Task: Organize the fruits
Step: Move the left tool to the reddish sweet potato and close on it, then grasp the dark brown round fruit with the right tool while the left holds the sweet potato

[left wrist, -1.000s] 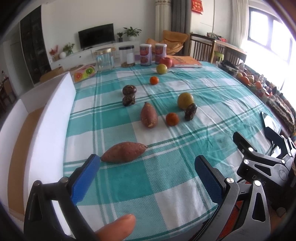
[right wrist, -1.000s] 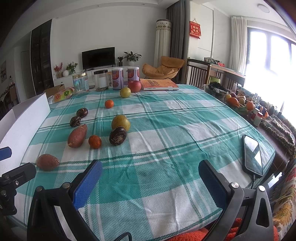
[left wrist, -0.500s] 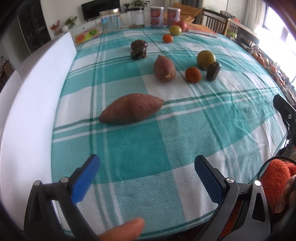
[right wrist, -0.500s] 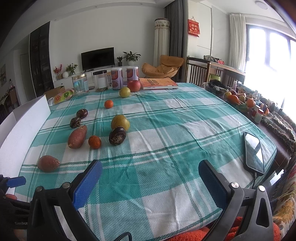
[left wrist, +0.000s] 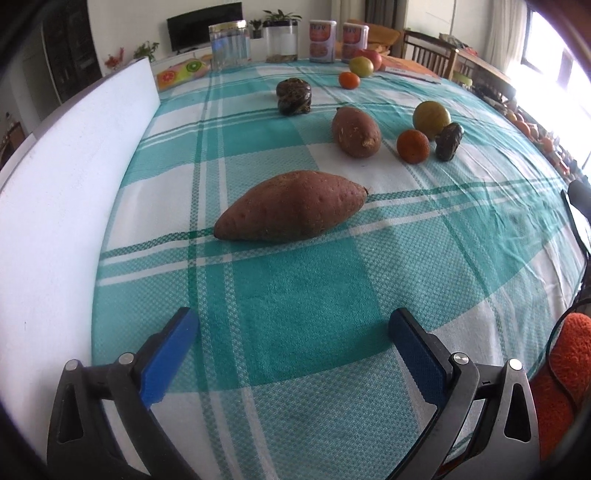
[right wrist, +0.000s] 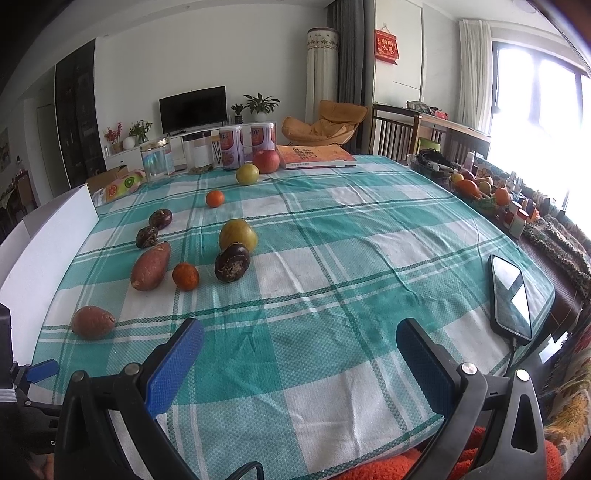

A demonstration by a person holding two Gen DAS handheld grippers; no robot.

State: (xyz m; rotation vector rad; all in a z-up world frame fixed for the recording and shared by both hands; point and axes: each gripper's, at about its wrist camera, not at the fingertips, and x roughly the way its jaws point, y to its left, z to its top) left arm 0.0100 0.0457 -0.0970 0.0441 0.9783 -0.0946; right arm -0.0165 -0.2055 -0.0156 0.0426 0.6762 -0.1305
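Note:
My left gripper [left wrist: 291,332] is open and empty, low over the checked cloth, just short of a large sweet potato [left wrist: 291,211] lying crosswise. Behind it lie a second sweet potato [left wrist: 355,132], a mandarin [left wrist: 413,145], a yellow-green fruit [left wrist: 431,117], a dark wrinkled fruit [left wrist: 448,141] and two dark fruits [left wrist: 293,96]. My right gripper [right wrist: 299,343] is open and empty near the table's front edge. In its view the near sweet potato [right wrist: 92,322] is at the left, with the other fruits [right wrist: 232,262] behind it.
A white foam board [left wrist: 66,206] stands along the table's left edge. Jars [left wrist: 229,46] and cans [left wrist: 322,36], an apple [right wrist: 266,161] and a book [right wrist: 314,157] stand at the far end. A phone [right wrist: 511,295] lies at the right edge, with a fruit basket [right wrist: 476,190] beyond.
My left gripper has moved forward and down toward the near sweet potato, which now looks much larger. The right gripper has hardly moved.

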